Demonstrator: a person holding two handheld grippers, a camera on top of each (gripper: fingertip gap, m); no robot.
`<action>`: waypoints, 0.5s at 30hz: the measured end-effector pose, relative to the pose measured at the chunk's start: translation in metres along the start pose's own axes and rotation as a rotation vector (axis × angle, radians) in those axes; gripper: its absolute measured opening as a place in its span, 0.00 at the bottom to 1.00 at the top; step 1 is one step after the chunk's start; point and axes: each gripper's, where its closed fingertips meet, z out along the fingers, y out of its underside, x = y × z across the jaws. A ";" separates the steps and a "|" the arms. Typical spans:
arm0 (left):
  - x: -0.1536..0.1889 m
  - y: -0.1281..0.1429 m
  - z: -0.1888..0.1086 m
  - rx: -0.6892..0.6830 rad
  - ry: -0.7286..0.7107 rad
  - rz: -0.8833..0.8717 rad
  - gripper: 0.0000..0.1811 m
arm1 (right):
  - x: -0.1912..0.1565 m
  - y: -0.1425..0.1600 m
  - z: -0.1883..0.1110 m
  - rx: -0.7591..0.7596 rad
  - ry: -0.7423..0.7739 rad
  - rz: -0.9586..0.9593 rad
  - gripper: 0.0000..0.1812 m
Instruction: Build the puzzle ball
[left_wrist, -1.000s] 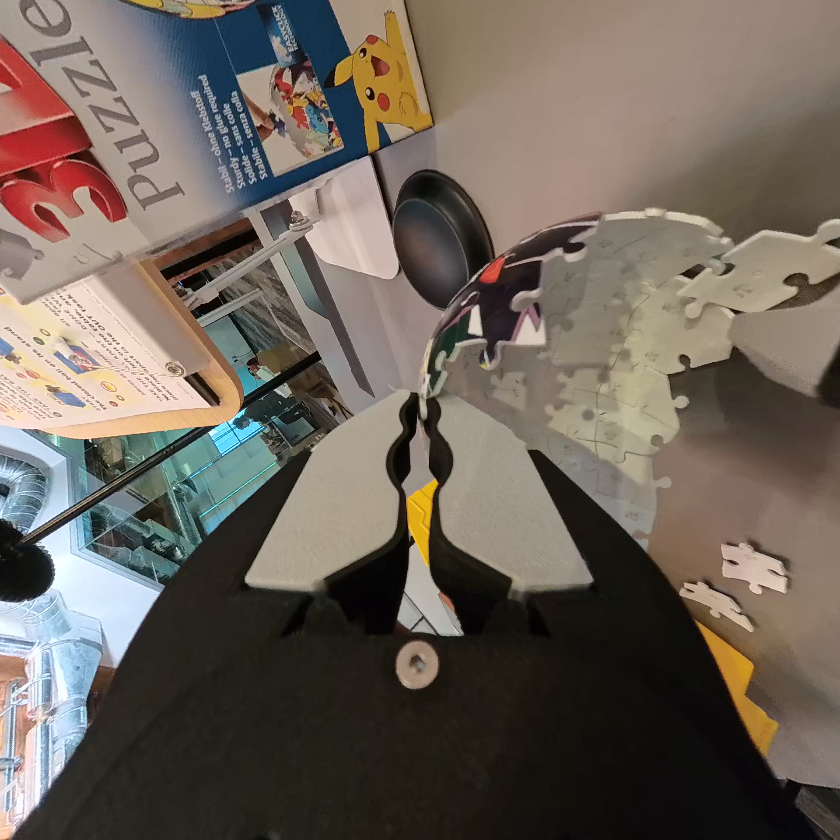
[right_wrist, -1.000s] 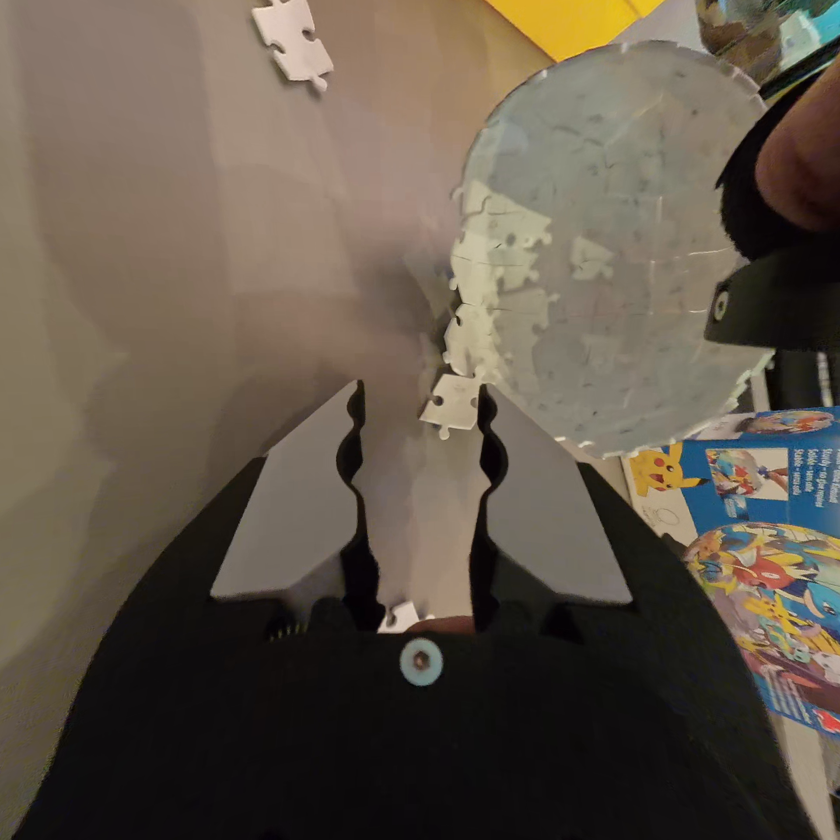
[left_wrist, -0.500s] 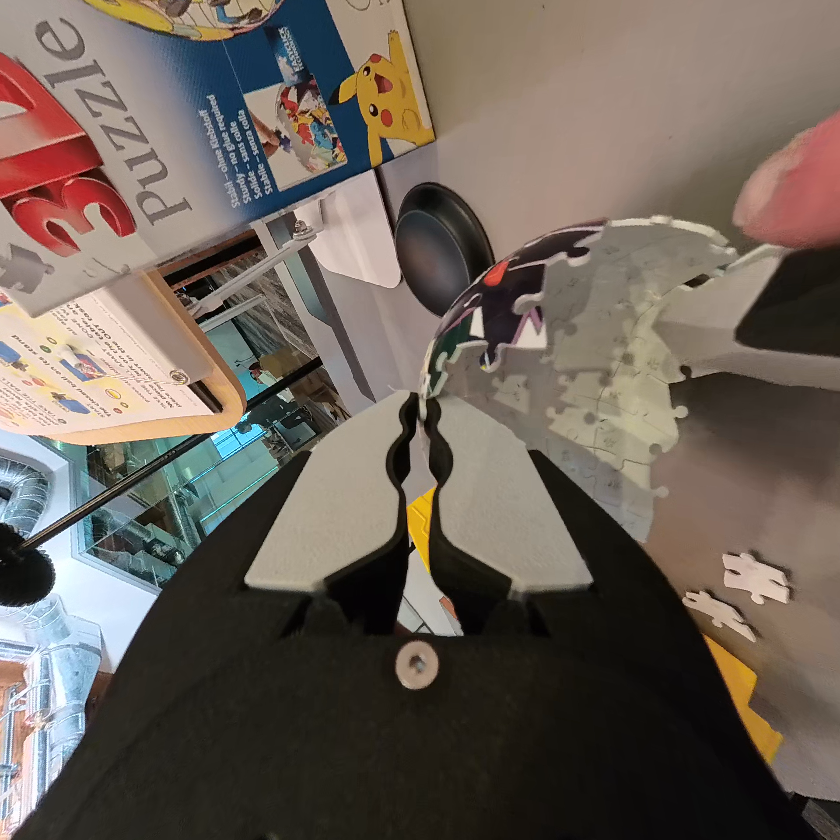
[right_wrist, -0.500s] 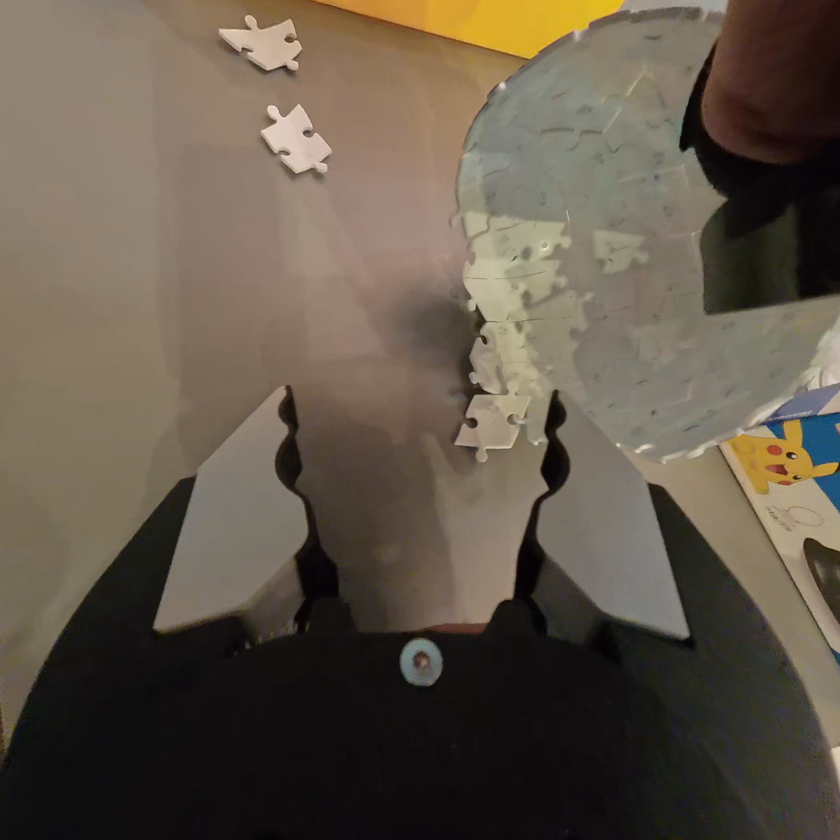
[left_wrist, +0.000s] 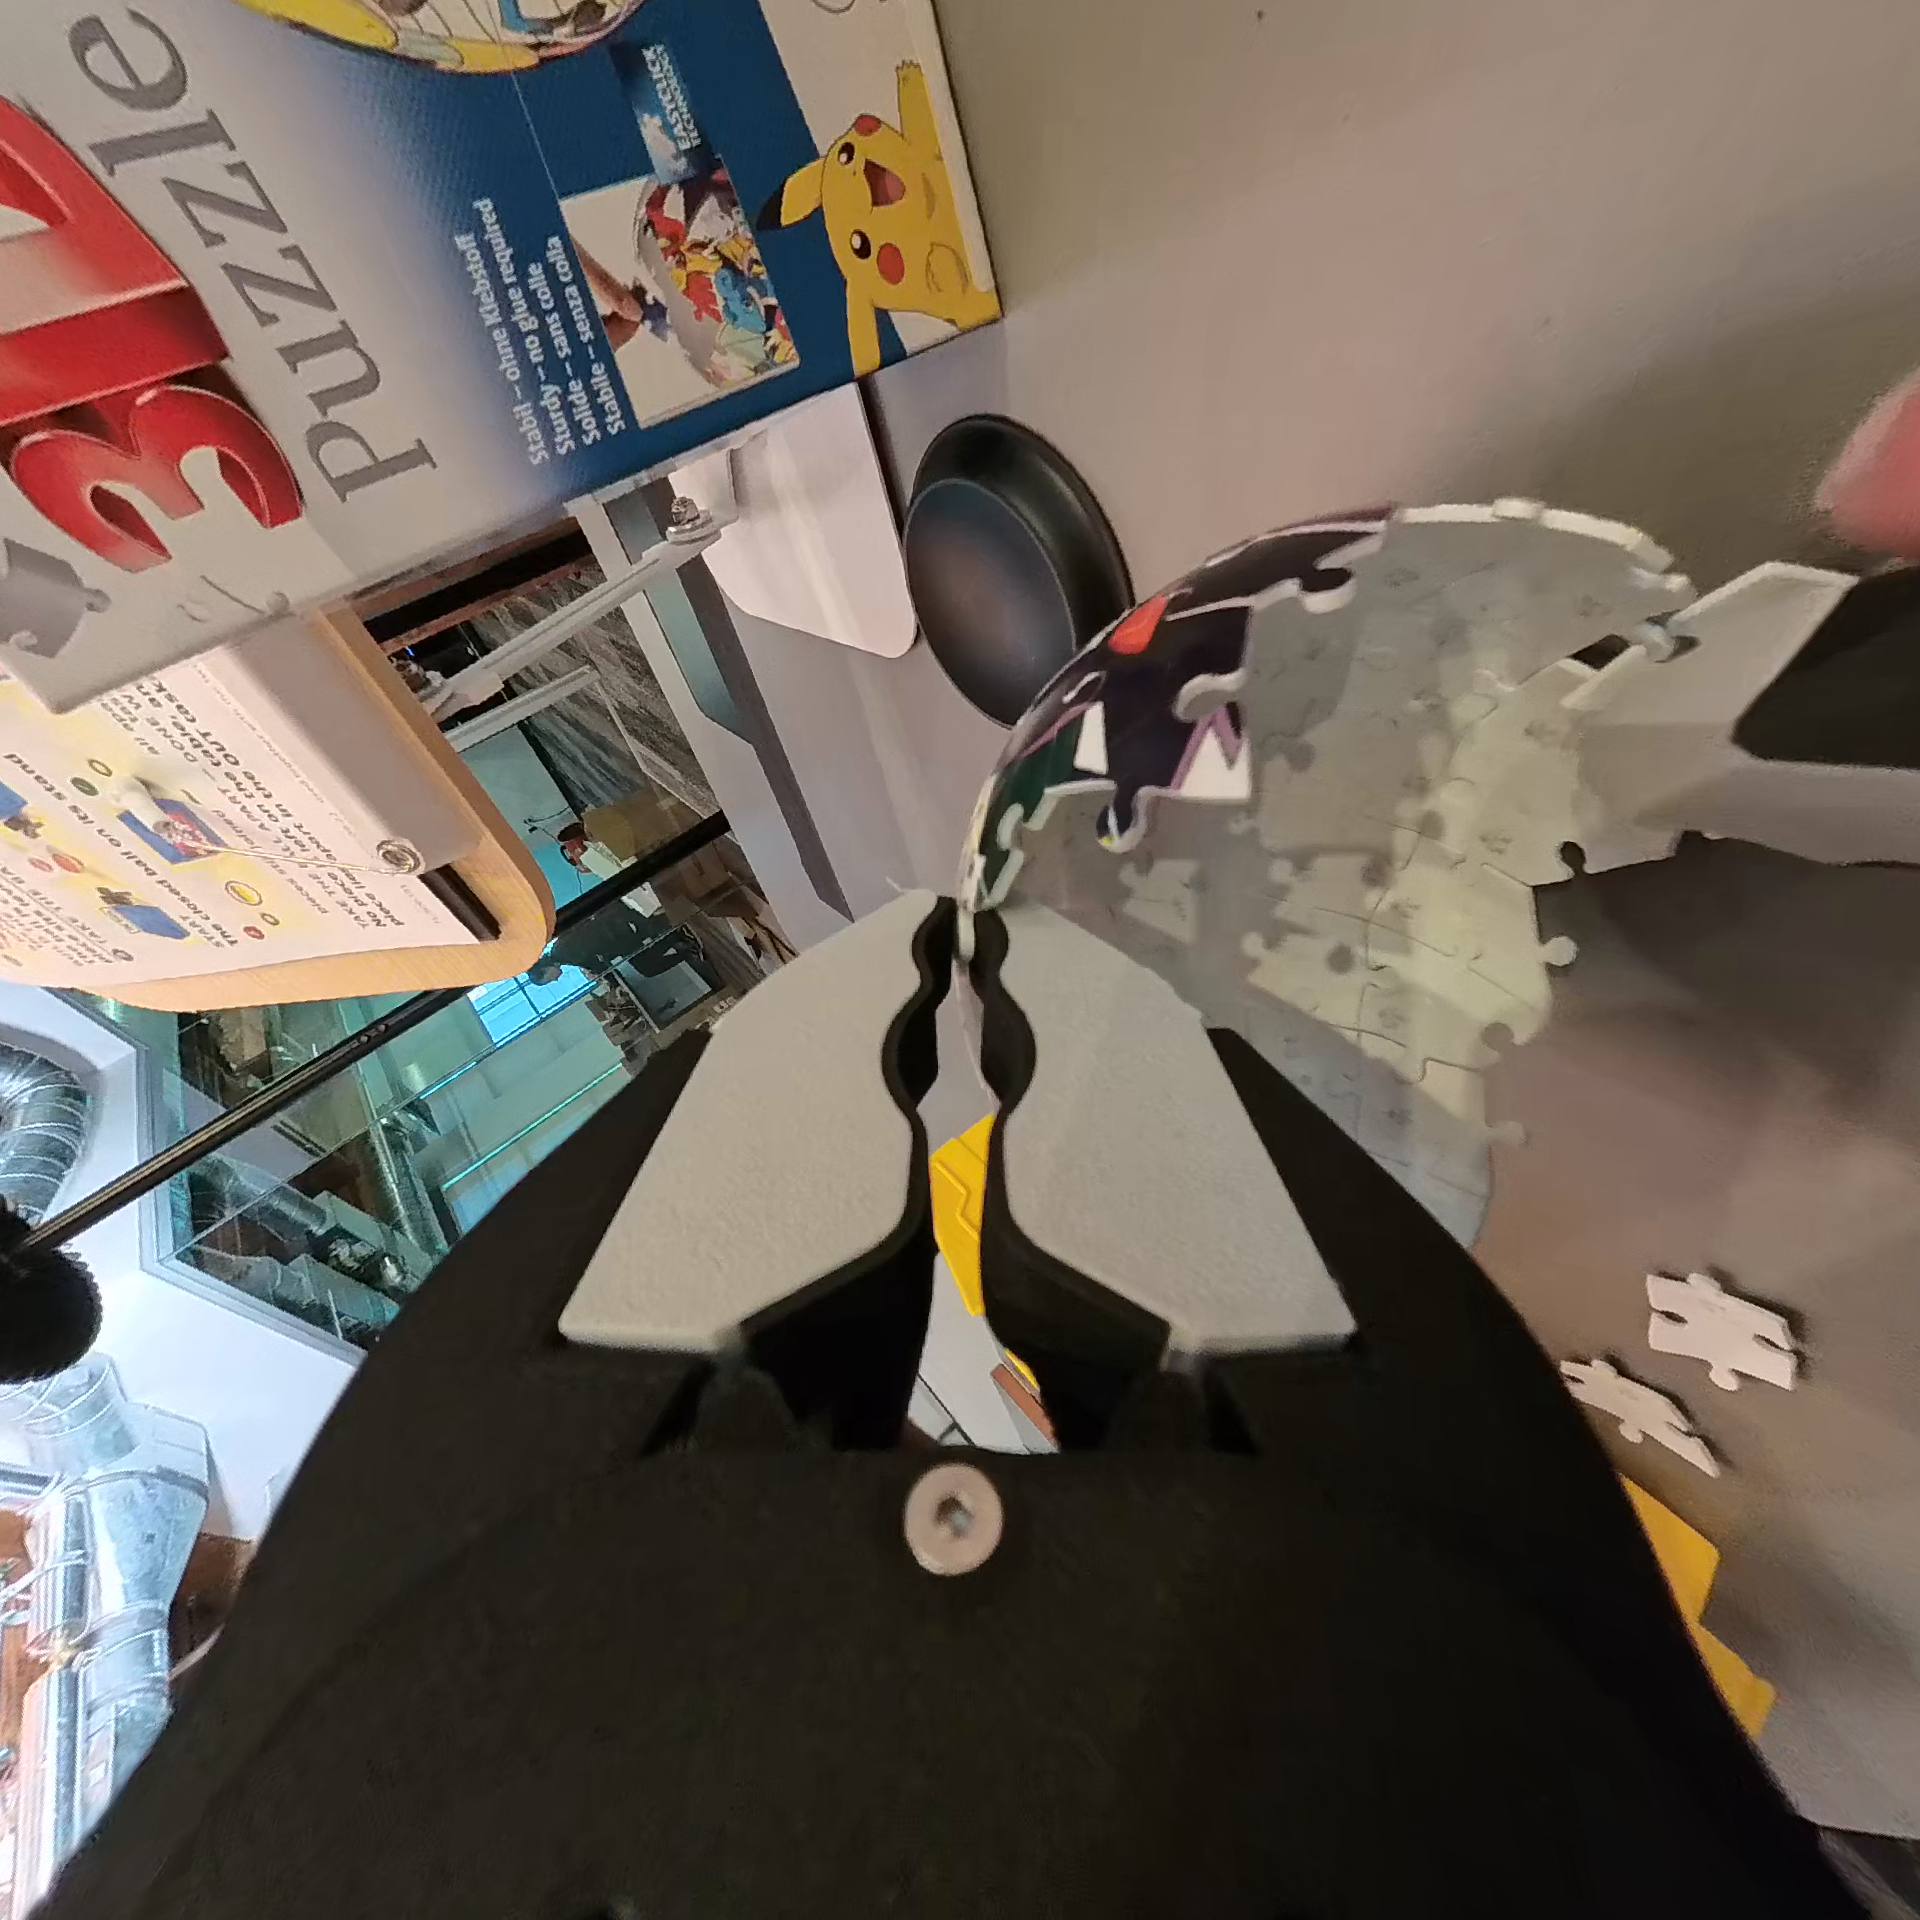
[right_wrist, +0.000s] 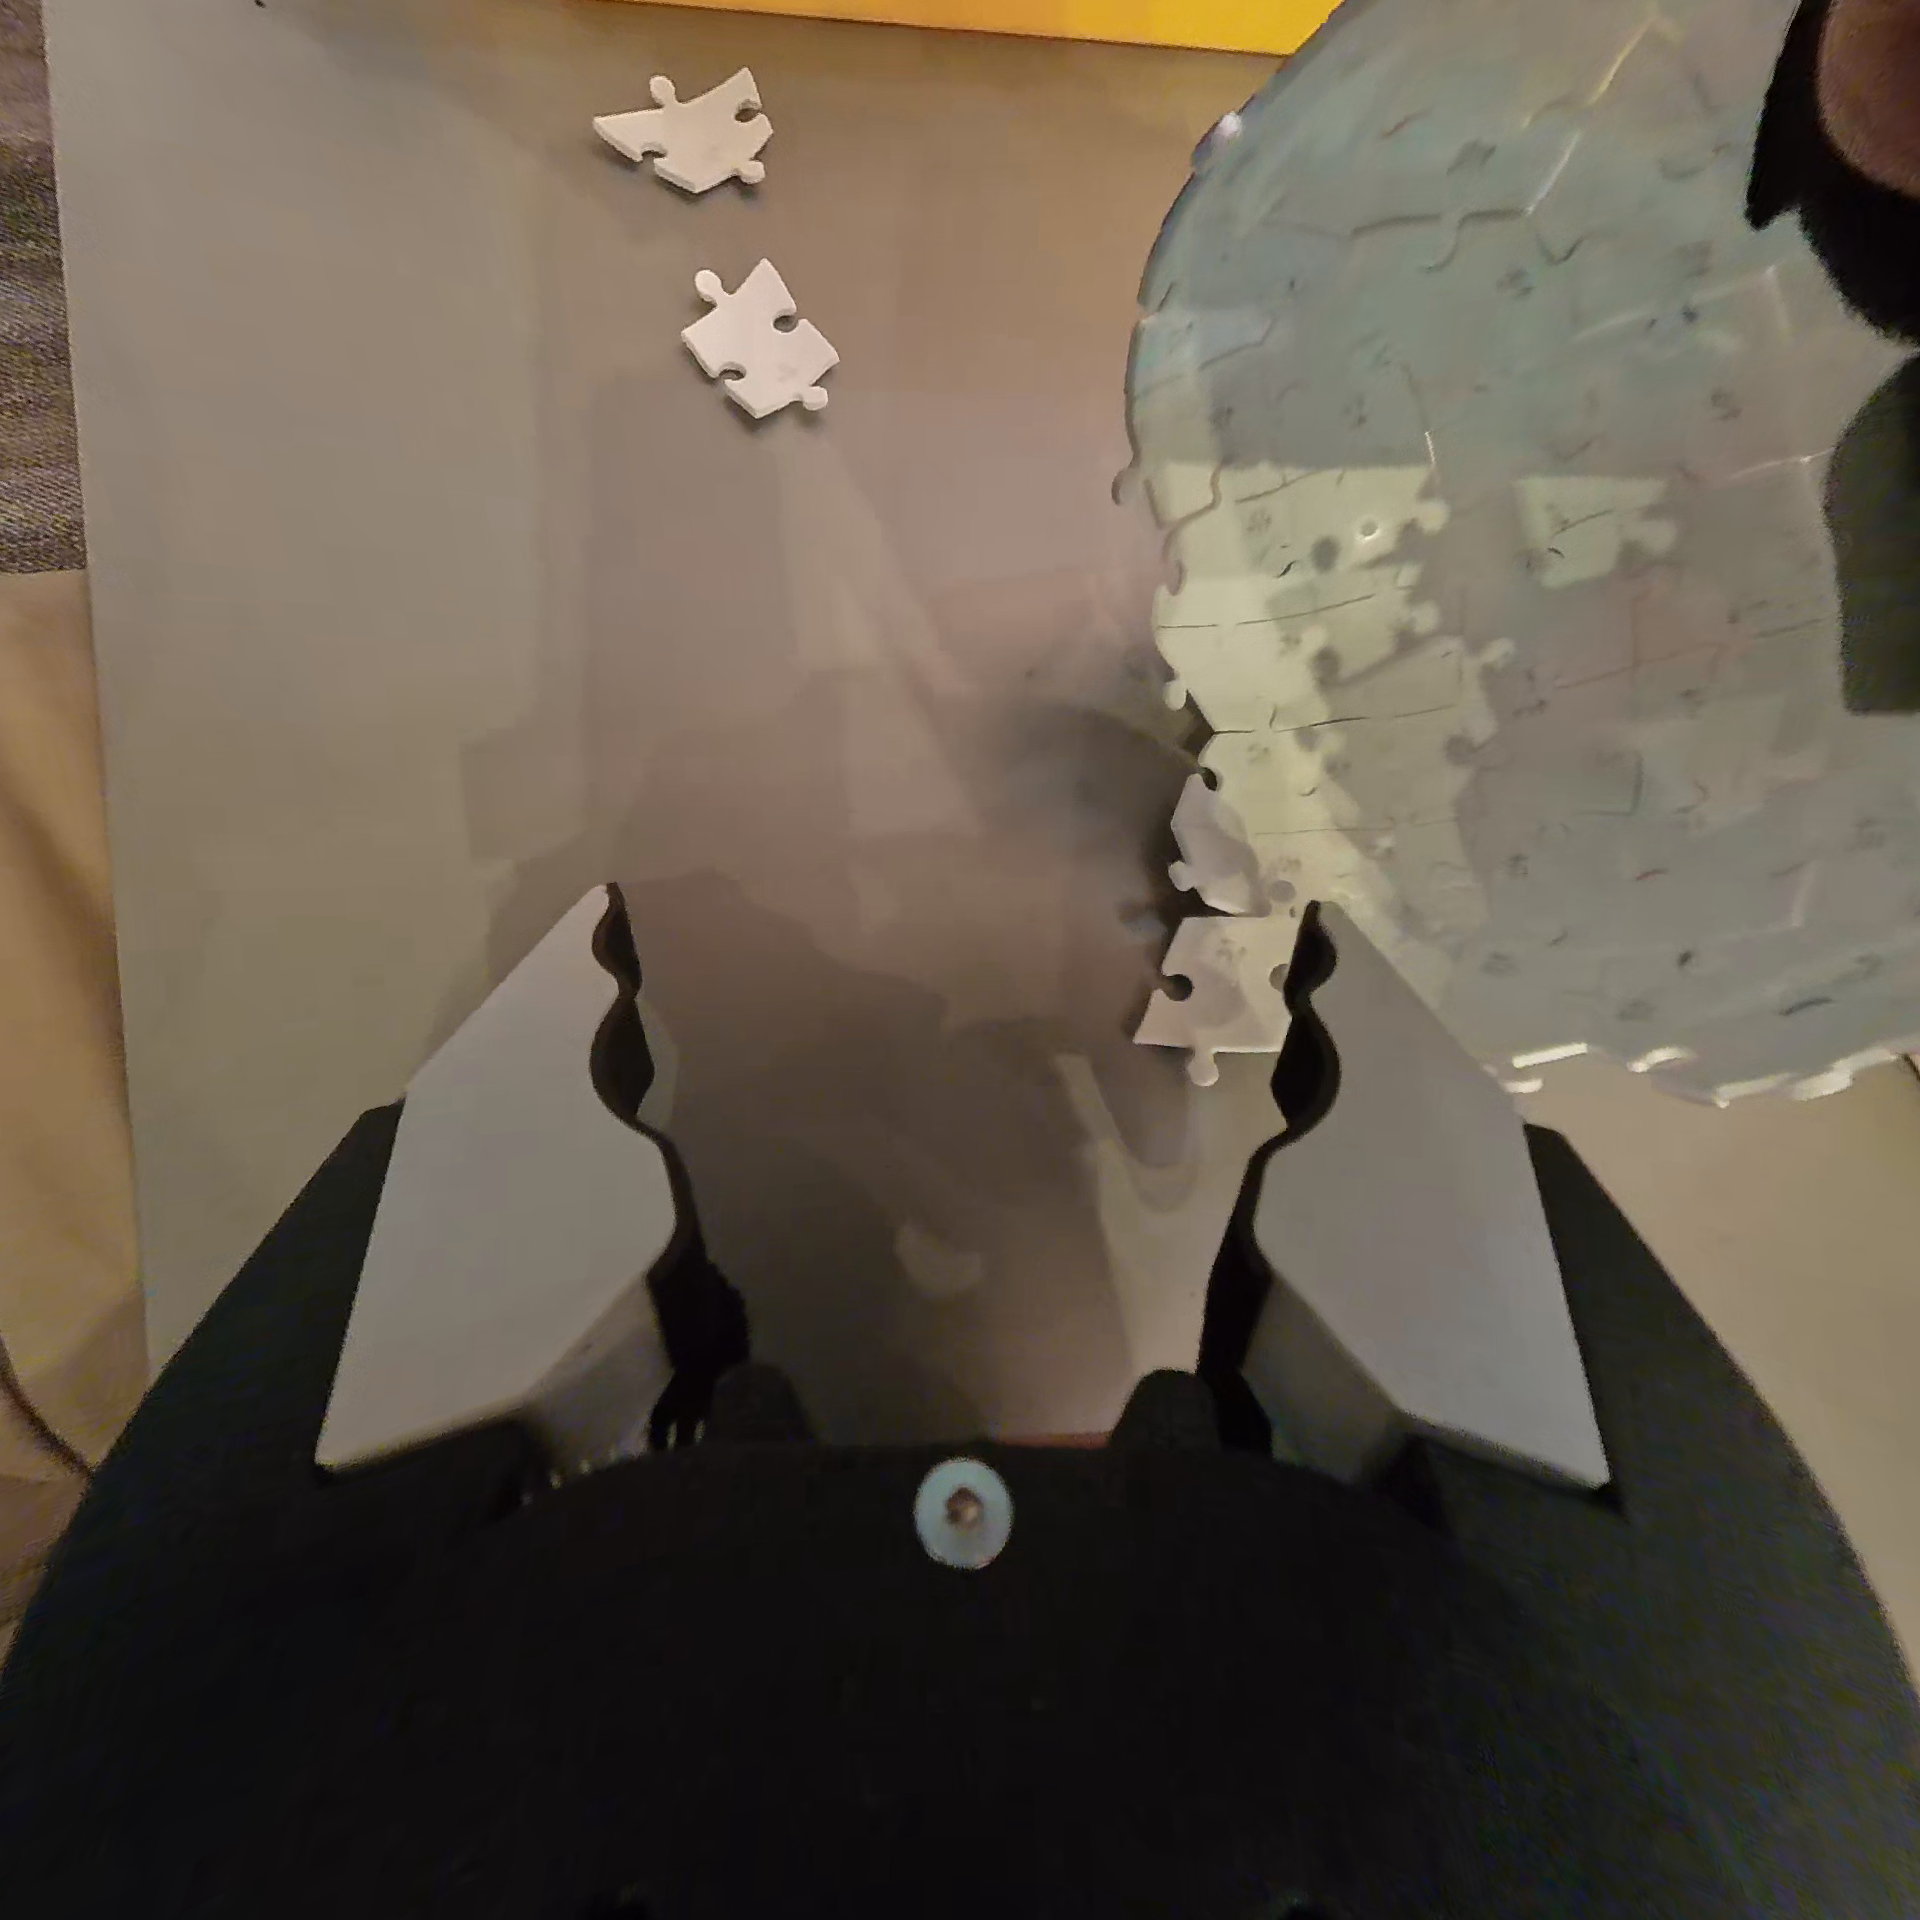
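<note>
The puzzle ball (left_wrist: 1382, 831) is a partly built shell, dark printed outside and grey inside, held up over the grey table. My left gripper (left_wrist: 961, 925) is shut on the shell's rim. In the right wrist view the shell's grey inside (right_wrist: 1507, 623) fills the upper right, and one piece (right_wrist: 1216, 987) hangs at its lower edge beside my right finger. My right gripper (right_wrist: 961, 914) is open wide and empty. One of its fingers (left_wrist: 1745, 675) lies against the shell's far rim in the left wrist view. Two loose white pieces (right_wrist: 758, 343) (right_wrist: 691, 130) lie on the table.
The puzzle box (left_wrist: 520, 260) stands at the far left with a black round dish (left_wrist: 1013, 561) beside it. A yellow sheet (left_wrist: 1683, 1621) lies near the two loose pieces (left_wrist: 1720, 1340). A yellow edge (right_wrist: 935, 8) borders the grey table (right_wrist: 364, 520) at the top.
My right gripper has opened wider and let go of a piece, which now sits on the shell's edge. Its finger moved against the shell's rim. My left gripper kept its hold.
</note>
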 end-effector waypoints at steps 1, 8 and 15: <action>0.000 0.000 0.000 -0.002 0.001 -0.005 0.01 | 0.000 0.000 0.000 0.000 -0.005 0.002 0.67; 0.000 0.001 0.002 0.014 0.039 -0.042 0.01 | 0.001 0.003 0.001 -0.011 -0.020 0.034 0.68; 0.000 0.002 0.004 0.030 0.075 -0.083 0.01 | 0.002 0.005 0.002 -0.022 -0.025 0.059 0.70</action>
